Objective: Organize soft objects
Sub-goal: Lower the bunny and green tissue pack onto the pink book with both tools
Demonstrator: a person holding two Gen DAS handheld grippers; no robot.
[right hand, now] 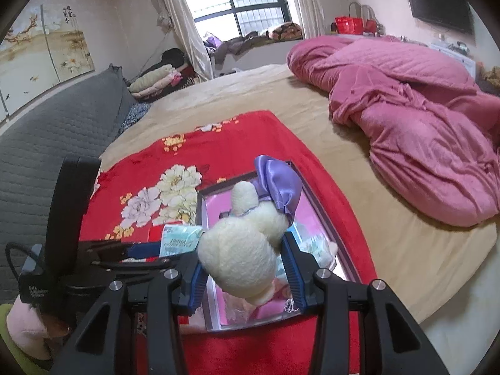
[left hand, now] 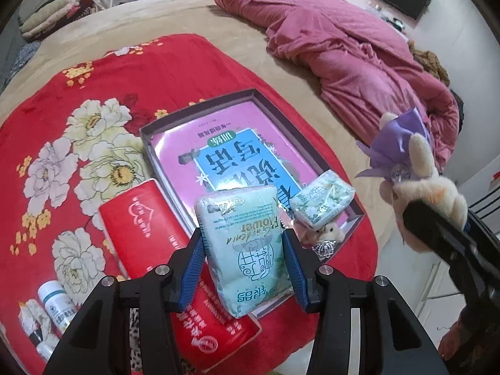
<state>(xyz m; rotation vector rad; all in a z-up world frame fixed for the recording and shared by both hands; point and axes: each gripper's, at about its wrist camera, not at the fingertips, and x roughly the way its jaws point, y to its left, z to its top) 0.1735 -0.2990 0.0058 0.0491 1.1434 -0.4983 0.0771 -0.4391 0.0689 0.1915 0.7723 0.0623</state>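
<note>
Left wrist view: left gripper (left hand: pixel 242 250) clamps a green tissue pack (left hand: pixel 247 250) above the shallow box (left hand: pixel 200 106). Right gripper (right hand: pixel 242 250) clamps a cream plush toy (right hand: pixel 240 250) over that box.

A bed (right hand: pixel 359 156) with a tan cover fills the room ahead of the jaws. Directly below the jaws, a red flowered blanket (left hand: pixel 175 72) is spread flat on it. Beyond the jaws and off to their right, a rumpled pink quilt (left hand: pixel 340 50) lies heaped on the tan cover.
</note>
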